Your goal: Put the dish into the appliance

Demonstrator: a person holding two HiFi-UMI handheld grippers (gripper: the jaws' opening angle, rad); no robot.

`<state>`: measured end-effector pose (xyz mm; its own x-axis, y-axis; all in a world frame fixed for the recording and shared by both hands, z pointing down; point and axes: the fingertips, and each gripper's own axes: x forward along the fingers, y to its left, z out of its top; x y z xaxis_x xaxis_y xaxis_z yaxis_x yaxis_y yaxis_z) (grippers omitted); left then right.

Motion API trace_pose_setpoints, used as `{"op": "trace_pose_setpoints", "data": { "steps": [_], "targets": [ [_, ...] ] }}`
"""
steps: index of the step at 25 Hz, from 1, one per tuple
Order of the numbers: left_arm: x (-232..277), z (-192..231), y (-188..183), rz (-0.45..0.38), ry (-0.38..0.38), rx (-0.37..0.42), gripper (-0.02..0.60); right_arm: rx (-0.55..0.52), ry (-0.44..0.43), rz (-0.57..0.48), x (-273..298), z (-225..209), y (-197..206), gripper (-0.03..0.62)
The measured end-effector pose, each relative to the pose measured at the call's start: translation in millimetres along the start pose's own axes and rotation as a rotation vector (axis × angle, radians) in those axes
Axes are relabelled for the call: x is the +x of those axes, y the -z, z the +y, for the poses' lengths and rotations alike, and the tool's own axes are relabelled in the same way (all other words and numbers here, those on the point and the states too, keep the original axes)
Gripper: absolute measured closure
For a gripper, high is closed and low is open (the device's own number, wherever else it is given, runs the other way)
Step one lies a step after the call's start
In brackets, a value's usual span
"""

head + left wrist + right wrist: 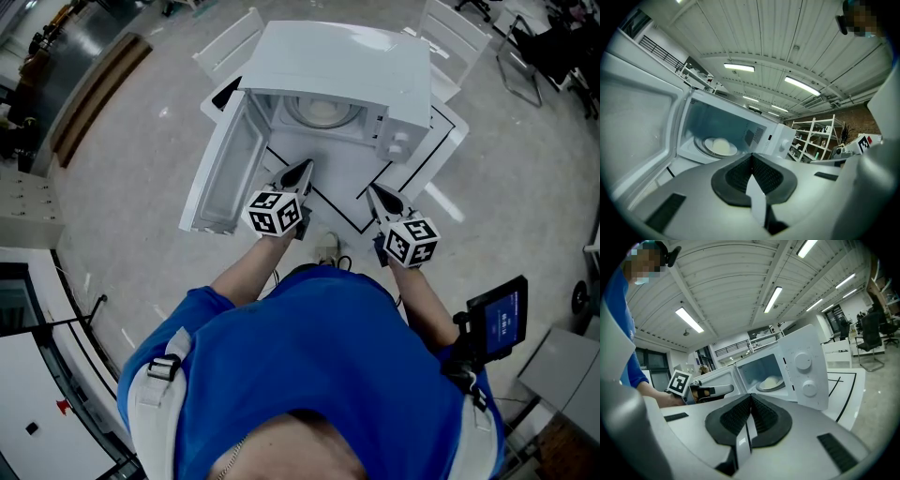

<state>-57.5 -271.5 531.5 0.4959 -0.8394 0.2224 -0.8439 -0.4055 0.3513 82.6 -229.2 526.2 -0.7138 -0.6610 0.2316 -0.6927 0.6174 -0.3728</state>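
Observation:
A white microwave [347, 66] stands on the white table [441, 150] with its door [225, 169] swung open to the left. A pale dish [322, 111] lies on the turntable inside; it also shows in the left gripper view as the dish [721, 146] and in the right gripper view as the dish [771, 381]. My left gripper [302, 172] is in front of the open cavity, its jaws shut with nothing between them [752, 157]. My right gripper [377, 194] hovers before the control panel, also shut and empty [751, 397].
Black tape lines [412, 173] mark the table. White chairs [230, 42] [455, 33] stand behind it. Two knobs [804, 362] sit on the microwave's right panel. A small screen [502, 319] is mounted at my right. Shelving [815, 138] stands far off.

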Motion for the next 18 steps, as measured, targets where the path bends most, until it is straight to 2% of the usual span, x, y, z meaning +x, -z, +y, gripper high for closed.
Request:
{"op": "trace_pose_setpoints", "data": {
  "steps": [6, 11, 18],
  "targets": [
    [-23.1, -15.9, 12.5, 0.000, 0.000, -0.003, 0.574, 0.005, -0.008, 0.000, -14.2, 11.6, 11.4, 0.592],
    [-19.6, -21.9, 31.0, -0.001, -0.006, -0.009, 0.574, 0.012, -0.016, -0.001, -16.6, -0.5, 26.1, 0.592],
    [-57.6, -41.9, 26.1, -0.017, -0.006, -0.001, 0.575, 0.002, -0.014, -0.011, -44.2, 31.3, 25.1, 0.592]
  ]
}}
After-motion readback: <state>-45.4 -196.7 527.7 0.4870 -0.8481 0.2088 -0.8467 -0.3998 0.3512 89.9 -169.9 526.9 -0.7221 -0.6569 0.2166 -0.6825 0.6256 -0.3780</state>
